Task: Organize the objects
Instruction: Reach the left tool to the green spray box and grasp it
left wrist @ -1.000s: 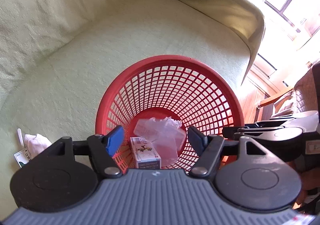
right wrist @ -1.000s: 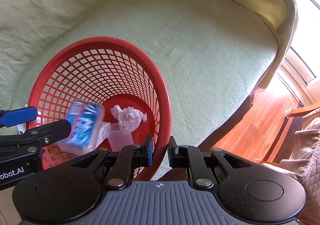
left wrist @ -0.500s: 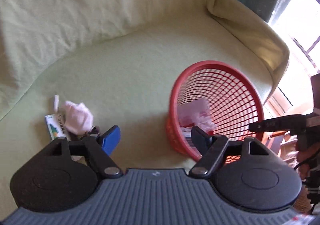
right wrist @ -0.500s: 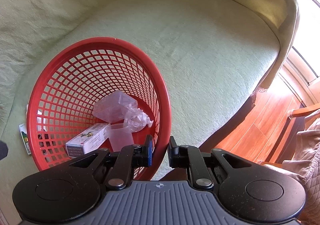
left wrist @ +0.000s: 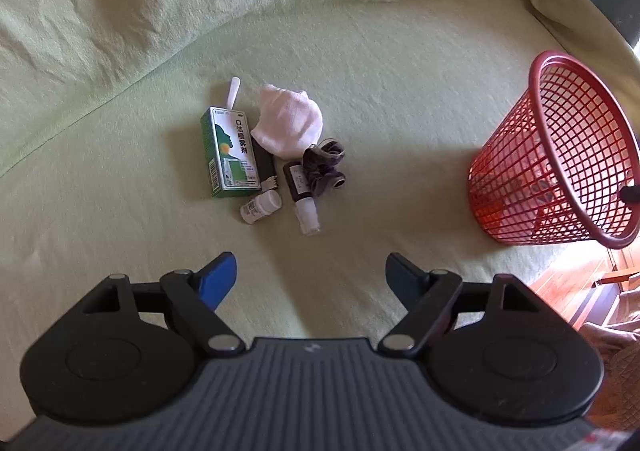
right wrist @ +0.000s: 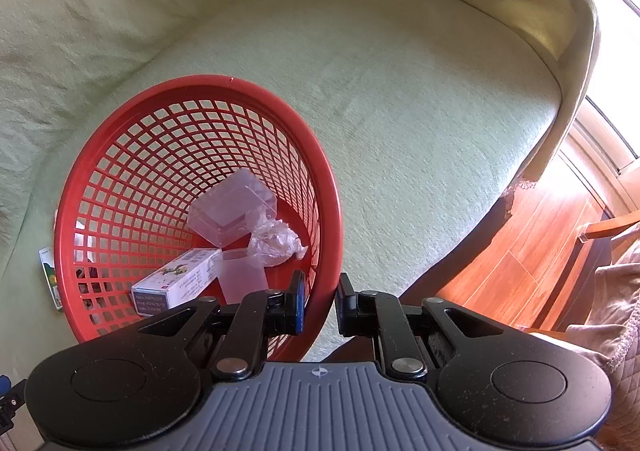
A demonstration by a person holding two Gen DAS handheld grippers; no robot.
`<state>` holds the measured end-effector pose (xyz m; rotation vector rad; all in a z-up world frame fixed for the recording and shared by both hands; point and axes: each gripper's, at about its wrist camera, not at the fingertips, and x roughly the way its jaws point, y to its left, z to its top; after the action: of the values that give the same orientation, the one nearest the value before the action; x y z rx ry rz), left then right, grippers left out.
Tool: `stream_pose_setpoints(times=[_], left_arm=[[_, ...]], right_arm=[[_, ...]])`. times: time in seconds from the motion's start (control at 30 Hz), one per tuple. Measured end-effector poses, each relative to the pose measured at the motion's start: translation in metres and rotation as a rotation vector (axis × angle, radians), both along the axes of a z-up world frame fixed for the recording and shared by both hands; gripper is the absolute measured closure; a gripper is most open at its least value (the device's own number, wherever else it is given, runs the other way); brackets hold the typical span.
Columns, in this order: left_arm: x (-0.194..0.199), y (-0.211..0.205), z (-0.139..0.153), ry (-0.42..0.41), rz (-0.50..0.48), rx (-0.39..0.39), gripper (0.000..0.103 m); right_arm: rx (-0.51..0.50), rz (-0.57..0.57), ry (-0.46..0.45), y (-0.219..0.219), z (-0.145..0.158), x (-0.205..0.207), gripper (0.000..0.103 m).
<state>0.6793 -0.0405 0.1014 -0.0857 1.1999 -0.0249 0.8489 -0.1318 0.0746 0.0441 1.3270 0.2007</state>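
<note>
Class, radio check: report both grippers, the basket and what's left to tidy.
Left gripper open, empty, above sofa pile. Right gripper shut on red basket rim. Green box, white cloth, bottles outstanding. Nothing obstructing.

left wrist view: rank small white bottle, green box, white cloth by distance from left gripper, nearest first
From the left gripper:
1. small white bottle, just ahead, slightly left.
2. green box, behind the bottle, further left.
3. white cloth, farthest back, near centre, beside the box.

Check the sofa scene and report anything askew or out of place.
The red basket is tilted, held by its rim in the right gripper. A loose heap lies on the sofa: green box, white cloth, small bottles, dark hair tie. Nothing looks spilled or broken.
</note>
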Motion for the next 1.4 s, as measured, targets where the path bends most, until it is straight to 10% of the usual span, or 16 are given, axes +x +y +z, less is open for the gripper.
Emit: stream_pose_setpoints(times=[0.23, 0.9, 1.4], left_arm=[[0.013, 0.027, -0.040, 0.004, -0.035, 0.023, 0.046], [0.117, 0.110, -0.144, 0.029, 0.031, -0.071, 0.057], [0.153, 0.108, -0.159, 0.052, 0.066, -0.123, 0.071]], right_arm=[[-0.008, -0.026, 0.004, 0.002, 0.001, 0.000, 0.091], [-0.074, -0.127, 0.029, 0.013, -0.004, 0.005, 0.092], [-0.095, -0.162, 0.027, 0.017, -0.003, 0.007, 0.092]])
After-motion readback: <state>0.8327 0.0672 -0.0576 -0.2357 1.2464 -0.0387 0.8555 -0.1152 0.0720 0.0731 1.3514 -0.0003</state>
